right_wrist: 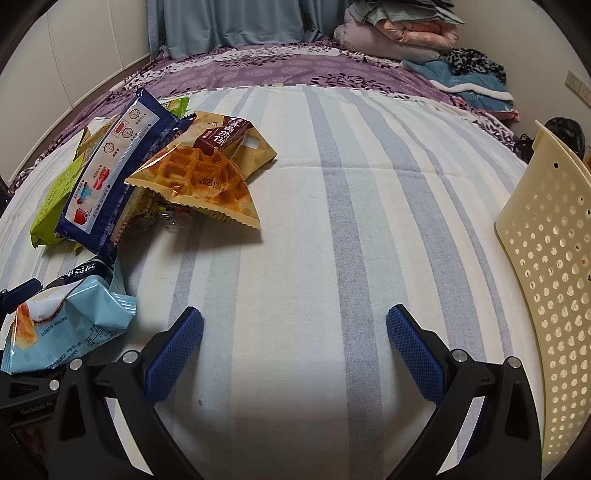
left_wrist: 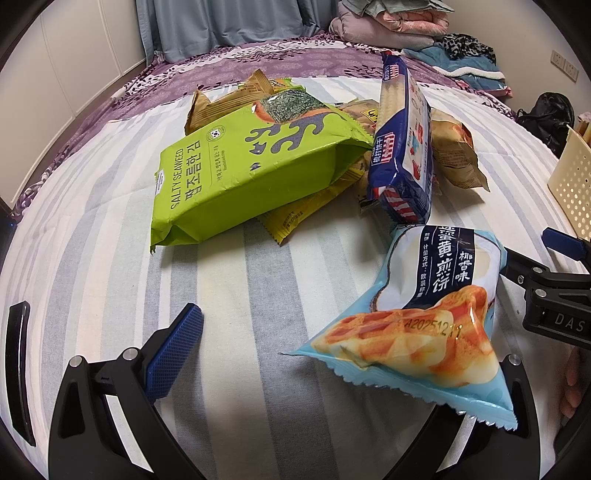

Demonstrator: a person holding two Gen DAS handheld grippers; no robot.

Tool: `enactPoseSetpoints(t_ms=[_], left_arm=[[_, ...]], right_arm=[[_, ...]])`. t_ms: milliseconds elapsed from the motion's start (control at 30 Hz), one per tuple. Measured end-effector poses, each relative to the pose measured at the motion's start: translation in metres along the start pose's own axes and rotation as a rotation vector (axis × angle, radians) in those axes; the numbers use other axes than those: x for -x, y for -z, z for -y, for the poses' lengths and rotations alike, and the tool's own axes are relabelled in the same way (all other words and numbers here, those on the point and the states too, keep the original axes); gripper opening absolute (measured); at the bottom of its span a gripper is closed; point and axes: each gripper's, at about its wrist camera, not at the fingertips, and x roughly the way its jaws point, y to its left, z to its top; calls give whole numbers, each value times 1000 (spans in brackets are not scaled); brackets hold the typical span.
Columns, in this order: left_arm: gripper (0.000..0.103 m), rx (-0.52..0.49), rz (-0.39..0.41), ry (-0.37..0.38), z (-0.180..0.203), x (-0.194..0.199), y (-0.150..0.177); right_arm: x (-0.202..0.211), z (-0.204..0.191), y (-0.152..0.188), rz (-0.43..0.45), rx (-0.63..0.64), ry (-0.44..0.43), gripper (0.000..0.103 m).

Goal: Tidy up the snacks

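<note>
A pile of snacks lies on the striped bed sheet [right_wrist: 332, 221]: a green seaweed pack [left_wrist: 251, 173], a navy cracker pack [left_wrist: 402, 147] standing on edge, a yellow packet [left_wrist: 303, 210] under the green one, and a brown waffle packet [right_wrist: 199, 177]. A light blue waffle packet [left_wrist: 424, 325] sits apart from the pile and covers the right finger of my left gripper [left_wrist: 295, 314]. That gripper is open, its left finger well clear of the packet. My right gripper [right_wrist: 295, 314] is open over bare sheet, nothing between its fingers.
A cream perforated basket [right_wrist: 546, 258] stands at the right edge of the bed. Folded blankets and clothes [right_wrist: 406, 33] are piled at the far end on a purple cover. A curtain and white cupboards lie behind.
</note>
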Motion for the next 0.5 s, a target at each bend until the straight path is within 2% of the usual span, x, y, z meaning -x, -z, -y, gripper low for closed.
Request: enactPoseSetpoints(t_ms=[500], left_arm=[[101, 45, 24, -46, -10, 16, 4]], right_arm=[[8, 4, 5, 18, 2, -20, 98]])
